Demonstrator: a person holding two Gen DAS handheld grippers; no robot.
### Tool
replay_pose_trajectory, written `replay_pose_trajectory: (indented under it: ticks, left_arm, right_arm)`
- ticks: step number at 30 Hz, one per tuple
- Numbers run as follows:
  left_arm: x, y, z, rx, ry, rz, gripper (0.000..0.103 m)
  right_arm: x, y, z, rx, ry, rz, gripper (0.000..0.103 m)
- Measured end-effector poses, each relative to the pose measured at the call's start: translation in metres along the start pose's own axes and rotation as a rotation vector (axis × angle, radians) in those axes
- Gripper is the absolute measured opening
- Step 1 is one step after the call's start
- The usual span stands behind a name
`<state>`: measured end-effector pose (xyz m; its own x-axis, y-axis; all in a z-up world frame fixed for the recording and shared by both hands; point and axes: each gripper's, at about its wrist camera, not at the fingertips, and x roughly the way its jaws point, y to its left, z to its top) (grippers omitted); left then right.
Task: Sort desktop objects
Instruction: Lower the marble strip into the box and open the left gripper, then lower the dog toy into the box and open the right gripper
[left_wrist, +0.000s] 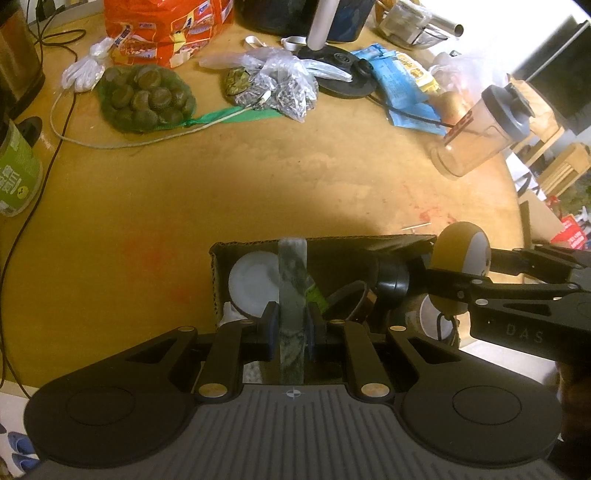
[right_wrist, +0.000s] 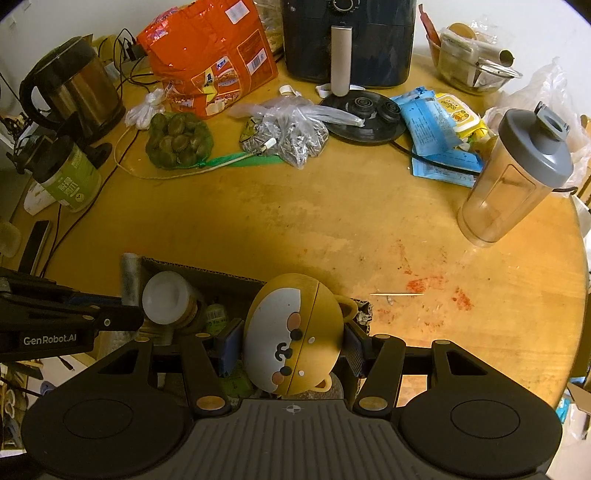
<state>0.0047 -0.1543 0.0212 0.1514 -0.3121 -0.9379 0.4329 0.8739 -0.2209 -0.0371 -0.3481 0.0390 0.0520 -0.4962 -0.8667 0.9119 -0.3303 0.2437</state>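
Table (right_wrist: 295, 229); toy's (right_wrist: 291, 332) face only right view.

The bench (right_wrist: 332, 221) is worn, stained wood; the kettle (right_wrist: 74, 85) brushed metal; the snack bag (right_wrist: 207, 55) glossy plastic; the box (left_wrist: 218, 266) matt corrugated cardboard.

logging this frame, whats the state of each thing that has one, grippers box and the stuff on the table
left gripper: shut on a flat grey-green strip, over the box
right gripper: shut on the round yellow animal-face toy
cardboard box: open-topped, already holding items
white-capped jar: lid on, in the box
shaker bottle: upright, empty, lid on, spout cap flipped open
green net bag: full, tied
kettle: lid closed
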Motion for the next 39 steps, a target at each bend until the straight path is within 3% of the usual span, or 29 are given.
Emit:
replay_pose_trajectory:
  ticks: [4,8,14,24,39]
  left_arm:
    - [0.0,-0.005,0.002,0.023,-0.012,0.001,0.018]
    - [0.004,-0.008,0.002,0.033,0.003,0.015,0.045]
    - [0.001,-0.006,0.003,0.026,-0.003,0.035,0.066]
    - [-0.031,0.009,0.012,-0.099,-0.134,0.059,0.069]
    - [-0.029,0.019,0.007,-0.148,-0.117,0.081,0.069]
  right_arm:
    - [0.0,-0.002,0.0,0.006,0.0,-0.001,0.059]
    - [0.001,-0.003,0.001,0.009,0.001,0.001,0.059]
    - [0.001,-0.004,0.001,0.013,0.003,0.004,0.059]
    - [0.001,-0.004,0.001,0.008,0.008,0.013,0.059]
    - [0.009,0.008,-0.002,-0.041,0.093,0.07,0.059]
